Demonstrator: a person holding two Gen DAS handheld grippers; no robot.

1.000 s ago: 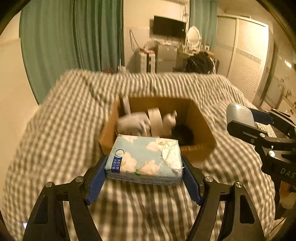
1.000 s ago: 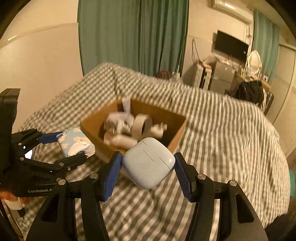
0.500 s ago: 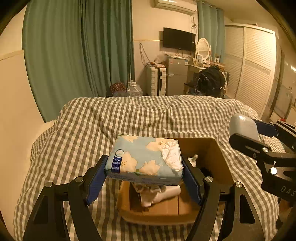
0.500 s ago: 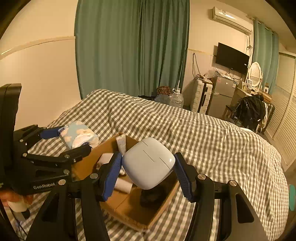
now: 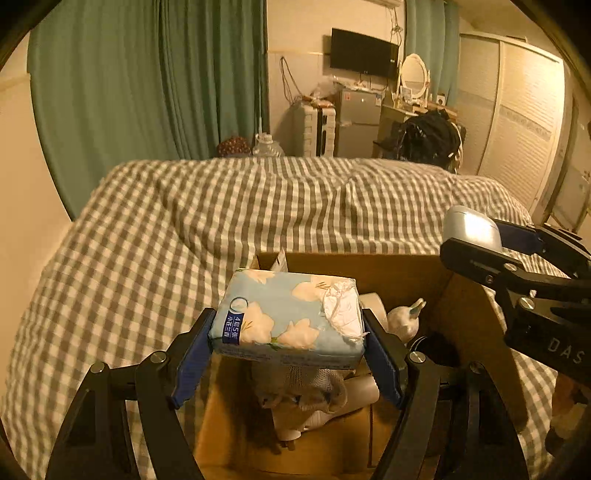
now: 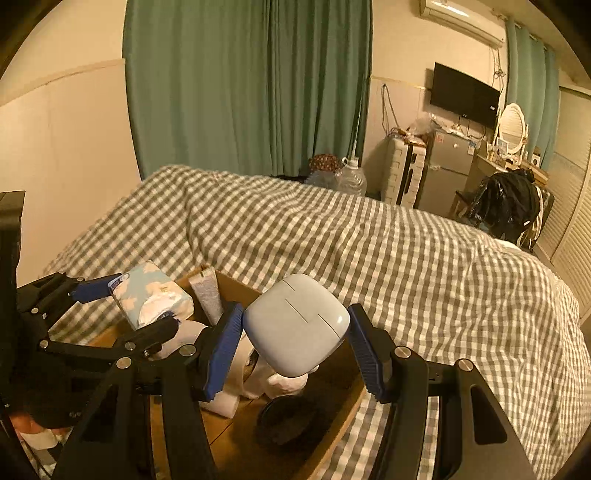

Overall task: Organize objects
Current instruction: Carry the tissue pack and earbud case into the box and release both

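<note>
Behind the bed, only right view shows an air conditioner.

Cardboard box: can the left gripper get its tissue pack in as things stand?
Probably yes. The left gripper holds the tissue pack over the open cardboard box; items already crowd the inside.
</note>
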